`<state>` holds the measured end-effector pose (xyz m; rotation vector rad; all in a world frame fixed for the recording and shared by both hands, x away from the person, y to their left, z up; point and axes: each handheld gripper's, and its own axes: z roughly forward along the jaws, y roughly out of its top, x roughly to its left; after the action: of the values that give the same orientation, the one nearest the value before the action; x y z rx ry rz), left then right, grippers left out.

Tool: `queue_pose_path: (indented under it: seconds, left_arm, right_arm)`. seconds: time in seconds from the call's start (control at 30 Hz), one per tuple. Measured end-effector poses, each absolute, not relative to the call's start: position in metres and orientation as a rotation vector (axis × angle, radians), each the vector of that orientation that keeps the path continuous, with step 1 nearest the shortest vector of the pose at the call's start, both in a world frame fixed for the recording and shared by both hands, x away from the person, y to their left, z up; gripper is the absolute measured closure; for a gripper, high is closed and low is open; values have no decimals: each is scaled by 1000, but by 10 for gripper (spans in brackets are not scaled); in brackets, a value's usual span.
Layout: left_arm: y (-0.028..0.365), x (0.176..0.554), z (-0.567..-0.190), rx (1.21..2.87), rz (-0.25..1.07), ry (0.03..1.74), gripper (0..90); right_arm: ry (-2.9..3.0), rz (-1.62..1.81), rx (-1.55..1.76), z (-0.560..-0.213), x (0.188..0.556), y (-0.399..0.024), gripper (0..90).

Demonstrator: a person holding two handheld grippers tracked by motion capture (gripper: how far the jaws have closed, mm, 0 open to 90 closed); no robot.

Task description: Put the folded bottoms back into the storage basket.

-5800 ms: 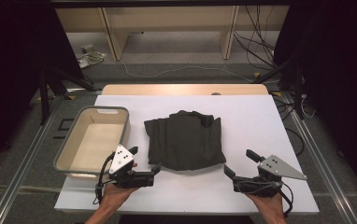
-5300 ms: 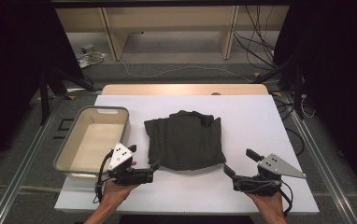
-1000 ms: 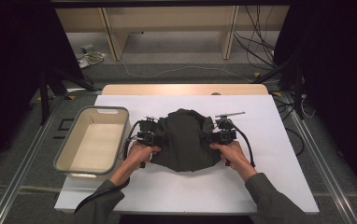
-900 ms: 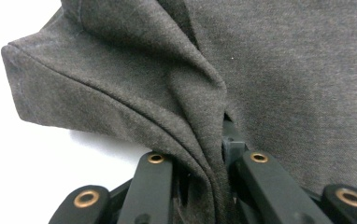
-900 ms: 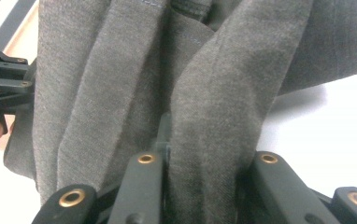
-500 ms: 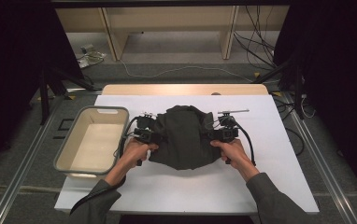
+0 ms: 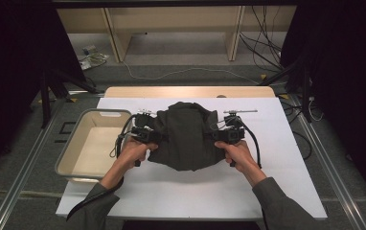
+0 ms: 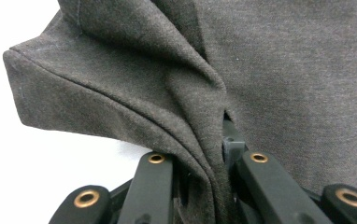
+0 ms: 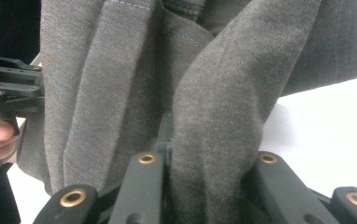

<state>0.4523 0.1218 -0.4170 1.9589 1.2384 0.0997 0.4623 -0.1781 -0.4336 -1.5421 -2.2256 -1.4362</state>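
Since the earlier frames both hands moved from the near edge of the table [image 7: 286,158] up to the shirt [image 7: 186,136], now bunched and lifted mid-table, right of the bin [image 7: 75,143]. Left gripper [image 7: 153,136] was clamped on its left side, right gripper [image 7: 219,135] on its right. Shirt hung between them, long axis running away from the person; hands equally near.

Open table [image 7: 286,158] rightward; bin [image 7: 71,158] close at left.

Dark garment [image 8: 270,74] folds hide the left tongs' [image 8: 214,158] tips; its top is cropped.
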Motion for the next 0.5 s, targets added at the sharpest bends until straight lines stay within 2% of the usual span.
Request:
queue_pose_path:
  seconds: [0.5]
  left_arm:
    - [131,450,-400,1982,128,1187,791]
  right_arm:
    - [-2203,-1495,-1532,-422,456,-172,750]
